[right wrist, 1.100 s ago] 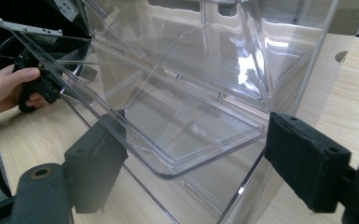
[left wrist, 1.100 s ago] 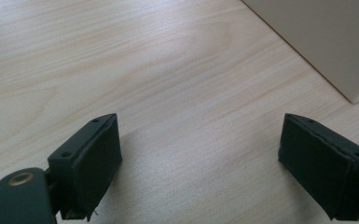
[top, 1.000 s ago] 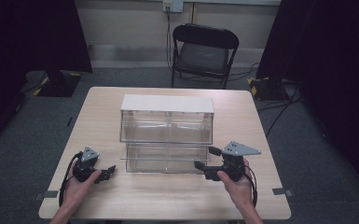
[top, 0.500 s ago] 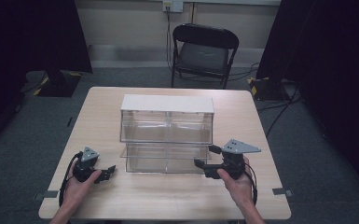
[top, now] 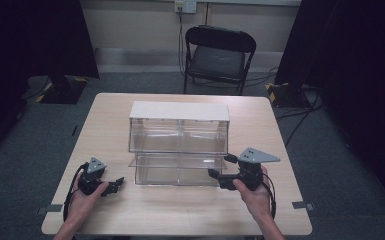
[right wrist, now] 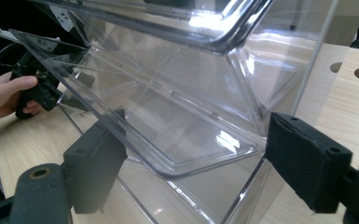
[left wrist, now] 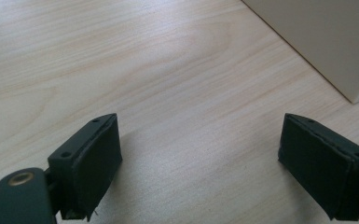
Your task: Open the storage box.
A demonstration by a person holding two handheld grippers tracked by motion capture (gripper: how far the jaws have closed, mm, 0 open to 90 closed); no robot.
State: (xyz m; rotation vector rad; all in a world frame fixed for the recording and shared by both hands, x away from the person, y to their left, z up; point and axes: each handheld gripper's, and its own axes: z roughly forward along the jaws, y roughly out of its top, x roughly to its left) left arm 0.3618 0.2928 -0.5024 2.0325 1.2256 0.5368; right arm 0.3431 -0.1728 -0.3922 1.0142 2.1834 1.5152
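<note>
Thing in hand: a clear plastic drawer unit [top: 179, 142] with a white top, standing at the middle of the table [top: 130, 215]; its lower drawer [top: 177, 170] is pulled or tilted out toward the near edge.
Right claw [top: 219, 175]: at the drawer's near right corner, jaws apart — in the right gripper view the drawer's clear lip [right wrist: 177, 154] lies between the pads, seemingly not yet pinched.
Left claw [top: 114, 184]: near the left of the unit, just beside the drawer, jaws apart over bare wood, holding nothing.
Handling: probably light, stiff, thin-walled and slick; hard plastic may crack or slip under a hard squeeze.
Where to hold: the thick rolled front rim — not the flat thin wall — with pads square on it.
Risk: the light unit could slide on the table when the drawer is pushed.
</note>
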